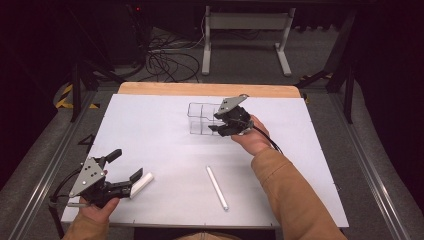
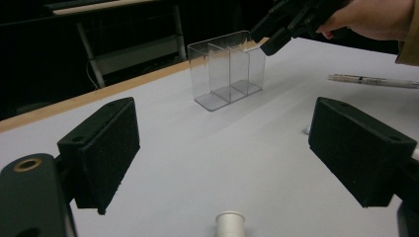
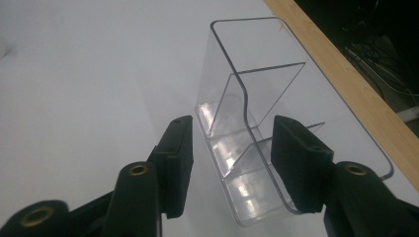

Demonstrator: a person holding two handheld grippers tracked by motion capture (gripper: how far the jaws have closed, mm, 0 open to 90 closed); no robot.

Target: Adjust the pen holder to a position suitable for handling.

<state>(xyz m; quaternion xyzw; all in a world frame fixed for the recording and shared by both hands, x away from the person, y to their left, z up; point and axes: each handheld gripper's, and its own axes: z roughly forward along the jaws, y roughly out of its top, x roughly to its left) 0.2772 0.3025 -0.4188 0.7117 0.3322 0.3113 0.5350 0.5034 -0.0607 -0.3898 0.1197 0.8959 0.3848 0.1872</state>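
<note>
So I've got the right gripper (image 1: 223,125) up at the clear plastic organiser (image 3: 252,128), which sits toward the far middle of the white table (image 1: 150,130), just short of the wooden edge (image 1: 200,89). Jaws are about half open and straddling the near end of it, one pad on each side, and I can't quite tell if they're touching the walls yet. My guess is this thing is light, rigid and slick, thin see-through acrylic with dividers inside, so it'll probably skate or tip if I nudge one side first. I'd pinch across the narrow end walls, low down, and squeeze gently since thin plastic can crack. Left gripper (image 1: 122,172) is parked near the front left corner, jaws wide with nothing pinched, a white tube (image 1: 141,184) right by them, and a pen (image 1: 217,187) lies well apart
</note>
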